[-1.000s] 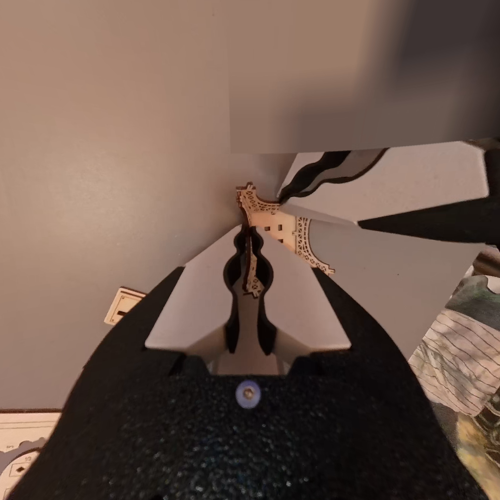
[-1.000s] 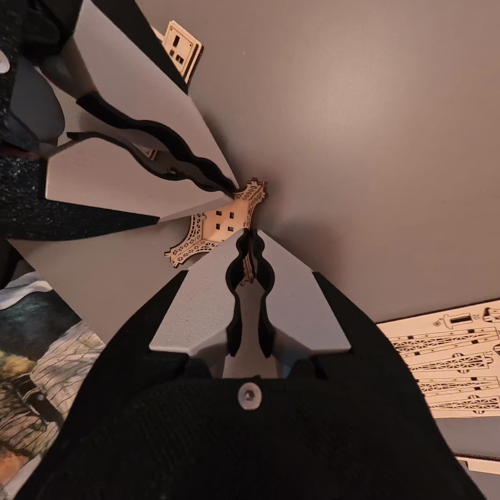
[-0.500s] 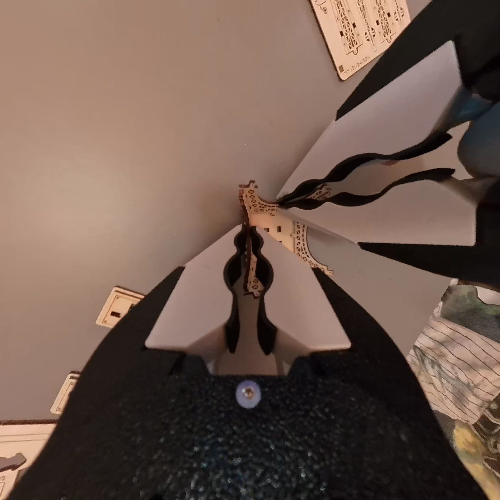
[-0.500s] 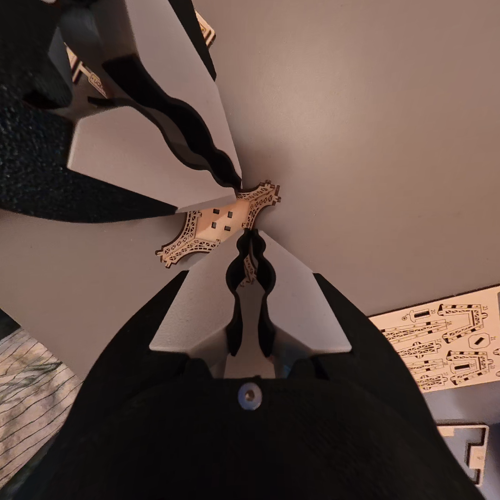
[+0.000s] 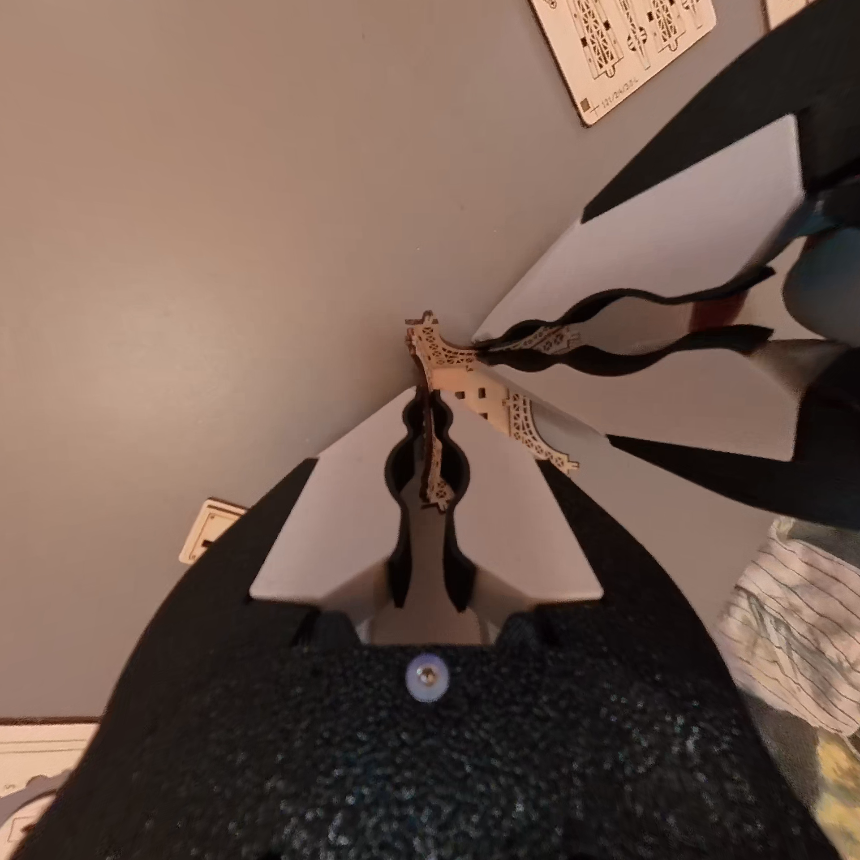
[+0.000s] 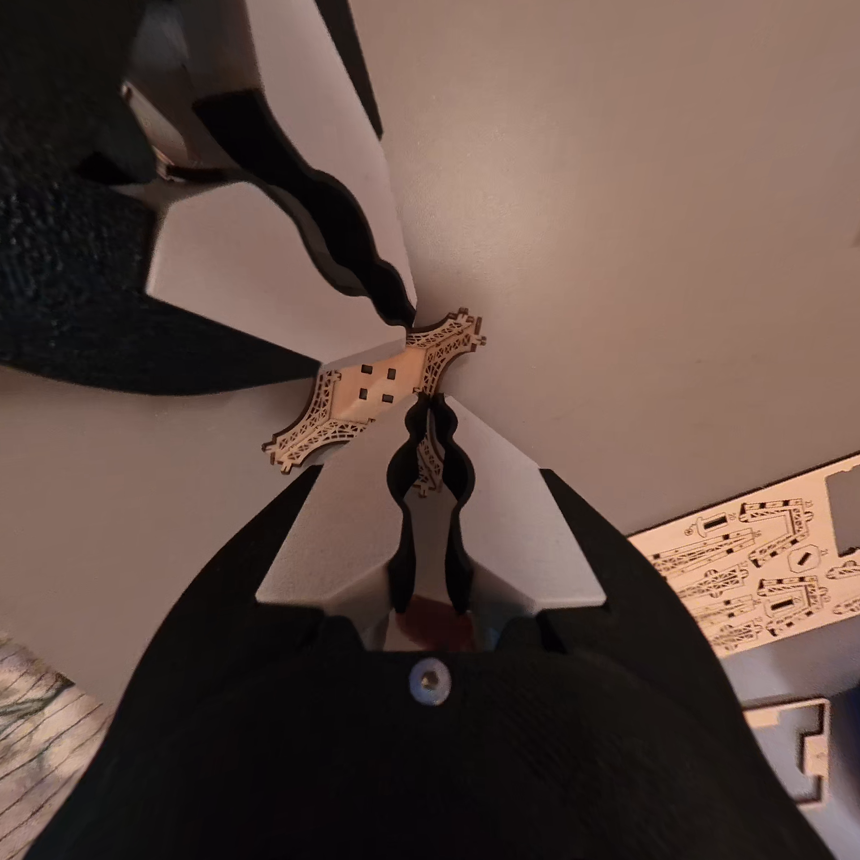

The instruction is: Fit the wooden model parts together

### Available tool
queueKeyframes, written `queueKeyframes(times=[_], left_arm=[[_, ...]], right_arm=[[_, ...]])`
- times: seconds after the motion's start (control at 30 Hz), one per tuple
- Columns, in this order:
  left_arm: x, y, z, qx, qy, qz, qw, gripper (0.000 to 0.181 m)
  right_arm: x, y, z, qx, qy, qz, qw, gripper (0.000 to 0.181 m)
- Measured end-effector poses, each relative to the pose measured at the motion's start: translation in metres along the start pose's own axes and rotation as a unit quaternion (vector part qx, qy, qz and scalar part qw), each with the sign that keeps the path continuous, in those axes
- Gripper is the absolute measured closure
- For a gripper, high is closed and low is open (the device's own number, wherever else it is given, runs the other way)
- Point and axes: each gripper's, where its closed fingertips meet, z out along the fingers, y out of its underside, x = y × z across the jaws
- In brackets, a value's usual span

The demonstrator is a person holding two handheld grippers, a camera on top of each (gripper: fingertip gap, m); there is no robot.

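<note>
A cross-shaped wooden part (image 5: 470, 388) with lattice arms and several square holes in its middle is held above the grey table (image 5: 232, 232). My left gripper (image 5: 430, 395) is shut on one arm, seen edge-on between its black pads. My right gripper (image 5: 477, 346) comes in from the right and is shut on a neighbouring arm. In the right wrist view the part (image 6: 372, 386) lies nearly face-on. My right gripper (image 6: 430, 398) pinches its lower arm. My left gripper (image 6: 405, 325) grips it from the upper left. Two arms stick out free.
A wooden sheet of uncut parts (image 5: 623, 51) lies at the far right of the table; it also shows in the right wrist view (image 6: 768, 567). A small wooden piece (image 5: 209, 535) lies at the left. A punched-out wooden frame (image 6: 791, 726) lies nearby. Striped cloth (image 5: 800, 642) is beside the table. About 9 cm separates my left fingertips from the small wooden piece (image 5: 209, 535).
Both grippers have turned together with the part held between them. The part now faces the right wrist view more squarely. The parts sheet has come into the left wrist view.
</note>
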Motion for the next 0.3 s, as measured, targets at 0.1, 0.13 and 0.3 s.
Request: queueKeyframes(times=[0.1, 0.13, 0.3], left_arm=[[-0.0018, 0.0017, 0.0002, -0.014, 0.004, 0.02, 1.0, 0.173], [-0.0021, 0.003, -0.0004, -0.024, 0.006, 0.03, 0.999, 0.17], [0.0006, 0.0054, -0.0016, -0.061, 0.025, 0.05, 0.997, 0.18]], right_arm=[[0.0002, 0.0001, -0.0002, 0.002, -0.004, -0.004, 1.0, 0.179], [0.0004, 0.0, -0.0002, 0.012, -0.012, 0.008, 1.0, 0.179], [-0.0002, 0.0003, -0.001, 0.027, -0.01, 0.005, 1.0, 0.179]])
